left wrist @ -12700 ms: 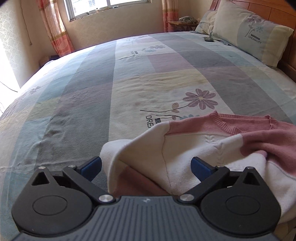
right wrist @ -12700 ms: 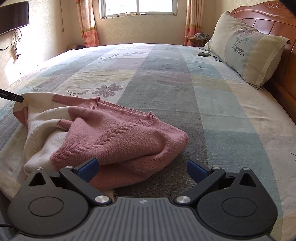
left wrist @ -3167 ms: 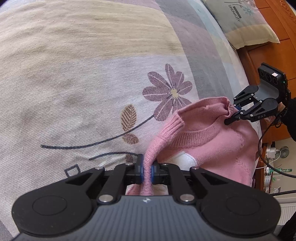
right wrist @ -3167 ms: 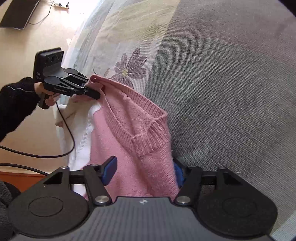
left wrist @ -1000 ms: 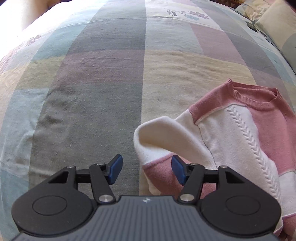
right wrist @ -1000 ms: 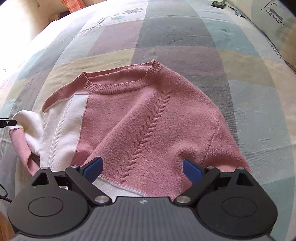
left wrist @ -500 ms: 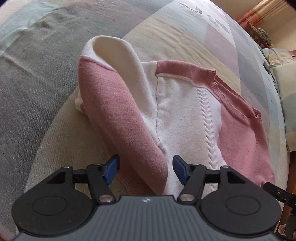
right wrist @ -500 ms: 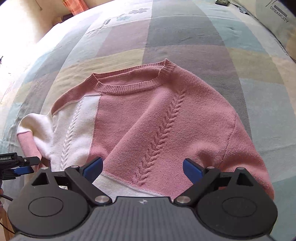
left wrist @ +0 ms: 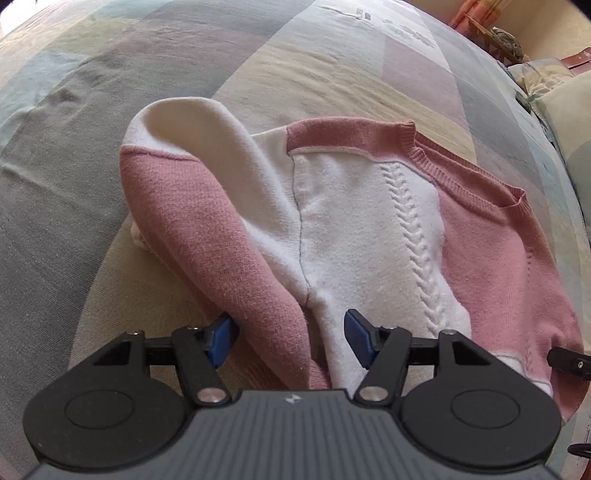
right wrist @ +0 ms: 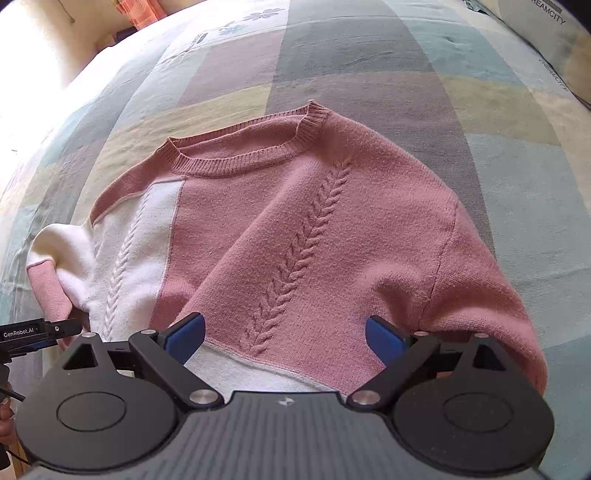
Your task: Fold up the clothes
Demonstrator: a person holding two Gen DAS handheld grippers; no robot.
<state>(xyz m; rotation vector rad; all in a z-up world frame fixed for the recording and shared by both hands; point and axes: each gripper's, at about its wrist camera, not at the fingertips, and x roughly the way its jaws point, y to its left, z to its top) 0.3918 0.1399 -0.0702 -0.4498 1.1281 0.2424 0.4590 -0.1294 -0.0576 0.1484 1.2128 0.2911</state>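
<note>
**Both claws spread over a pink-and-white sweater on the bed**

Left claw (left wrist: 290, 339) hung with its blue pads spread apart, straddling the lower end of the sweater's sleeve (left wrist: 207, 236), which was doubled over onto the body. The pads stood either side of the knit; the left one sat close against the pink fabric, yet neither was seen pressing on it. The right claw (right wrist: 284, 338) also stood wide, its pads apart above the sweater's lower front and gripping nothing.

The sweater (right wrist: 303, 236) lay front-up on the bed (right wrist: 388, 66), neckline (right wrist: 240, 157) pointing away from both claws. Its body was mostly pink with a white panel on one side, each carrying a braided cable stitch. The folded sleeve was white at the shoulder and pink lower down. A patchwork bedsheet in grey, cream, pale blue and mauve lay under it. A pillow (right wrist: 546, 33) rested at the far right edge of the bed, well apart from the sweater.
</note>
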